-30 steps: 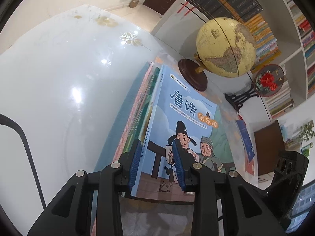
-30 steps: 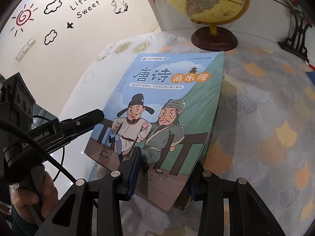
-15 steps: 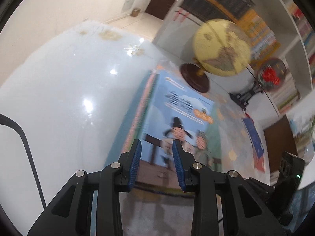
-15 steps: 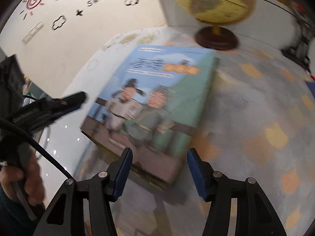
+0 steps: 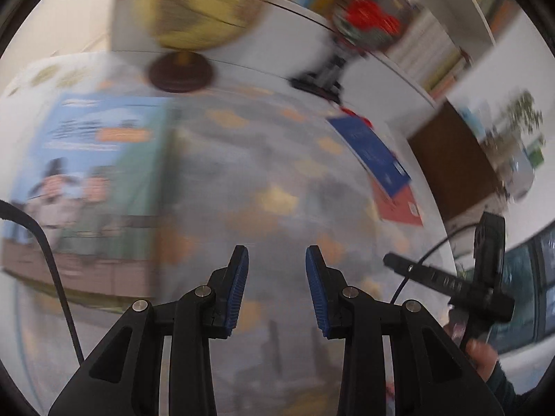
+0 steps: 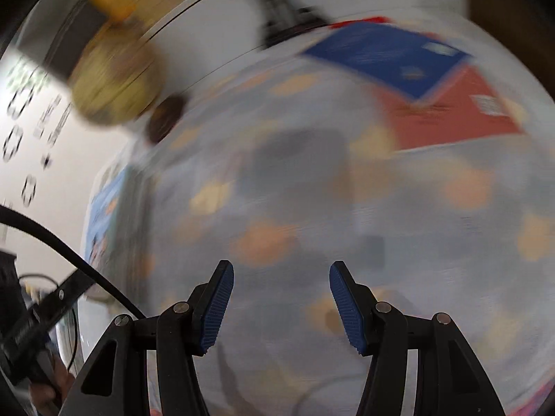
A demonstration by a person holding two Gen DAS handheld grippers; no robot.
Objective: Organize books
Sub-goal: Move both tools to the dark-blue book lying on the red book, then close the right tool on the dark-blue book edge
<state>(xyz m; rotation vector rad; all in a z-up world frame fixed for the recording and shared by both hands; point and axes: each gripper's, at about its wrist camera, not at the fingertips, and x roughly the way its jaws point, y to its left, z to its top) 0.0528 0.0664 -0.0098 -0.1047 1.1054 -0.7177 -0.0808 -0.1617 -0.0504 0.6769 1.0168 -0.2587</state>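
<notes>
Swinging across to the next books looks like the step in hand; both views are heavily blurred, so fine detail cannot be read.

Tabletop (image 5: 277, 180), under a leaf-patterned cover, is bare through the middle: plenty of open room for a low approach. The stacked books with the cartoon cover (image 5: 86, 187) lie at the left, well apart from both tools. The globe (image 5: 201, 10) stands at the far edge just beyond that stack, with a dark ornament stand (image 5: 322, 76) to its right; a high arc near either should be avoided.

Remaining targets: a blue book (image 6: 388, 55) lying partly over a red book (image 6: 451, 118), far right, close to the tabletop's right edge. The blue one is best taken first, by its free near corner, with the red one pinned or left flat so nothing is pushed off the edge.

Left tool (image 5: 275, 291): jaws narrowly apart and opening, nothing between them. Right tool (image 6: 281, 306): jaws wider apart, nothing held; it is aimed nearer the blue book.
</notes>
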